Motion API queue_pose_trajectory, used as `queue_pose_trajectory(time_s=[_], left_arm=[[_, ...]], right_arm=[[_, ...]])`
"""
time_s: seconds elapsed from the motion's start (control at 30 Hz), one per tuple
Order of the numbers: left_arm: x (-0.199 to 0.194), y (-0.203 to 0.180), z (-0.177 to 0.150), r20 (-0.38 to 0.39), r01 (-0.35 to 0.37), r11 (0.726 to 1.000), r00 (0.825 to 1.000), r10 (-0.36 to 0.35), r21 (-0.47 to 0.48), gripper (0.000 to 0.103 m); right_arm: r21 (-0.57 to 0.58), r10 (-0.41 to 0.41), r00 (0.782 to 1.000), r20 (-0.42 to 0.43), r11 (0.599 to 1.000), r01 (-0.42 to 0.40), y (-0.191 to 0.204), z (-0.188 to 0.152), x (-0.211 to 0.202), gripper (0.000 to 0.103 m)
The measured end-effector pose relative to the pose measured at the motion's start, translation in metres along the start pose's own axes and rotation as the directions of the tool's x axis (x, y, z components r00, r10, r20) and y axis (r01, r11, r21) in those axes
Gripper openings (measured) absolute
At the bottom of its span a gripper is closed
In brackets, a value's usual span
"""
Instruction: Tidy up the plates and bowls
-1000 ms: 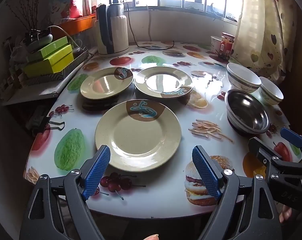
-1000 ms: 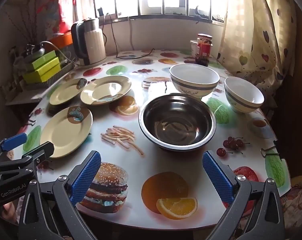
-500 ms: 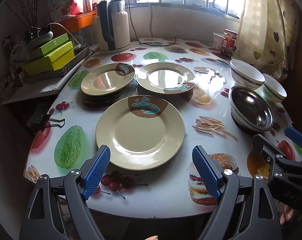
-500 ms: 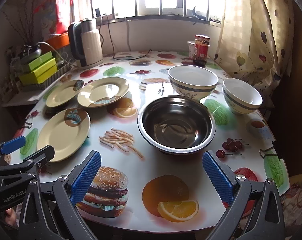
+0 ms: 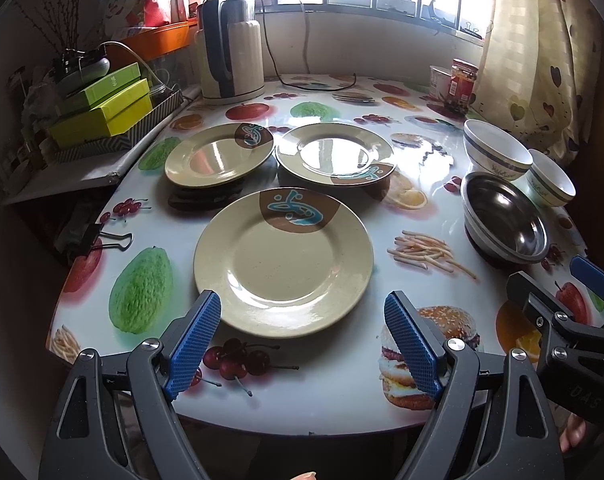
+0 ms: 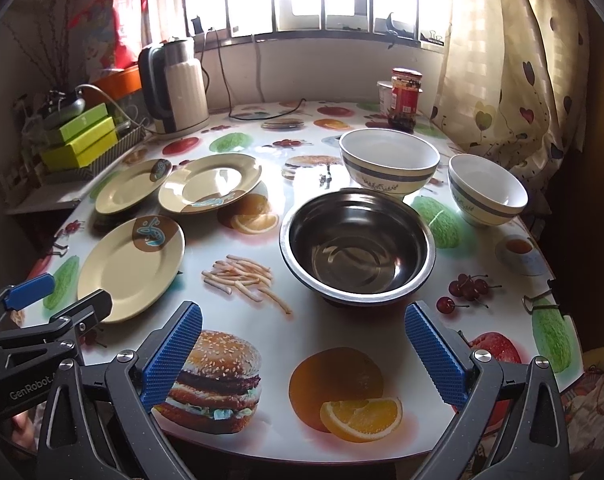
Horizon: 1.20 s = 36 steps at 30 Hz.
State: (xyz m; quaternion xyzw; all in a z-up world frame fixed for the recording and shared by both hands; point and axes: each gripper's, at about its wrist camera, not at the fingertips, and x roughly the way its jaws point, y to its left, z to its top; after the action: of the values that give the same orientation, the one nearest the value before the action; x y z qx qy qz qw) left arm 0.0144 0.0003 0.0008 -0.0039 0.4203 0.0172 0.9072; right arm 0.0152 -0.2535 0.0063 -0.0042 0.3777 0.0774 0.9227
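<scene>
Three beige plates lie on the table: a large near plate [image 5: 284,262], a far left plate [image 5: 218,154] and a far right plate [image 5: 336,154]. A steel bowl [image 6: 358,246] sits in front of a large white bowl [image 6: 388,160] and a small white bowl [image 6: 486,190]. My left gripper [image 5: 302,342] is open and empty, just short of the near plate's front rim. My right gripper [image 6: 304,354] is open and empty, just short of the steel bowl. Each gripper shows at the edge of the other's view.
An electric kettle [image 5: 230,50] stands at the back left with its cord on the table [image 5: 322,384]. A jar [image 6: 404,98] and a cup stand at the back right. Green boxes [image 5: 102,108] sit on a side shelf. Binder clips hold the tablecloth edges.
Both grippers have moved slightly forward and lower toward the table. The near plate and the steel bowl look closer. Nothing on the table has moved.
</scene>
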Motion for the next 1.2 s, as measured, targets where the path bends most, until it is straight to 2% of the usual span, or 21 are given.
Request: queue_pose_trajectory(time_s=[1.2], left_arm=[[-0.0006,0.0016,-0.0017,-0.002,0.000,1.000,1.000,0.000,-0.002,0.085]], right_arm=[[-0.001,0.002,1.000,-0.002,1.000,-0.002,0.0008,-0.0018,0.0008,0.103]])
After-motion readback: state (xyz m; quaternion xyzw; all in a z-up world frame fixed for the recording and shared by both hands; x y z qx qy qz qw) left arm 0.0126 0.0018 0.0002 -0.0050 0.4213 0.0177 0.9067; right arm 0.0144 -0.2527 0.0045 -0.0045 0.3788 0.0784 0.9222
